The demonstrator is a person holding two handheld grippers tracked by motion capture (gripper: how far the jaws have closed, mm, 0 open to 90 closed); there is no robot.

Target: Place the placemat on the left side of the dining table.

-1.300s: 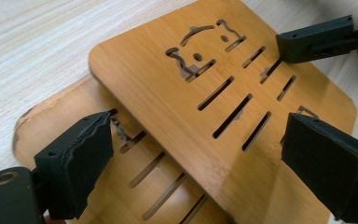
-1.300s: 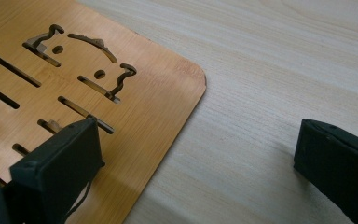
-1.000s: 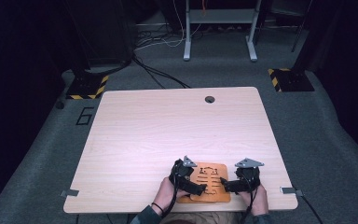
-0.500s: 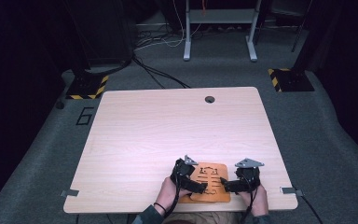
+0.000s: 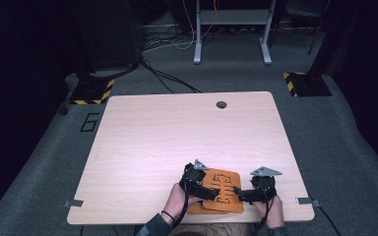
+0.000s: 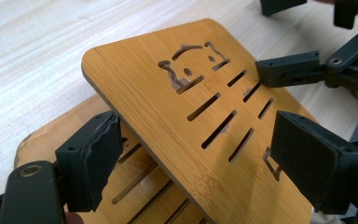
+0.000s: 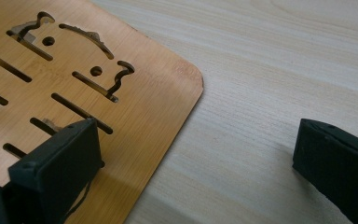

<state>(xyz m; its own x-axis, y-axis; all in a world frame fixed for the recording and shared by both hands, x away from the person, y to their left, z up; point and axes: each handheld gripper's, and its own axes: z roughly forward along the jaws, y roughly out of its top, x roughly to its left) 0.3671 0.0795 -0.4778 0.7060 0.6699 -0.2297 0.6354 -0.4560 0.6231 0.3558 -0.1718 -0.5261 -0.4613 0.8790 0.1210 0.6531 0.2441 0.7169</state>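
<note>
Where the two bamboo boards lie stacked at the counter's [image 5: 142, 142] near edge, the upper board [image 6: 191, 107] is tilted up off the lower board [image 6: 140, 186]. Both are smooth, round-cornered slabs cut with parallel slots and an animal-shaped outline. The left hand-held gripper [image 6: 196, 158] has just been closing, jaws spread astride the upper board's raised edge, pads not yet pressing. The right hand-held gripper [image 7: 196, 158] stands spread, one jaw over the board, one over bare pale woodgrain. Most of the counter beyond is free.

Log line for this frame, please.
left tongs: closing around raised upper bamboo board, not gripping | right tongs: open, one jaw over board | lower board: flat on table
</note>
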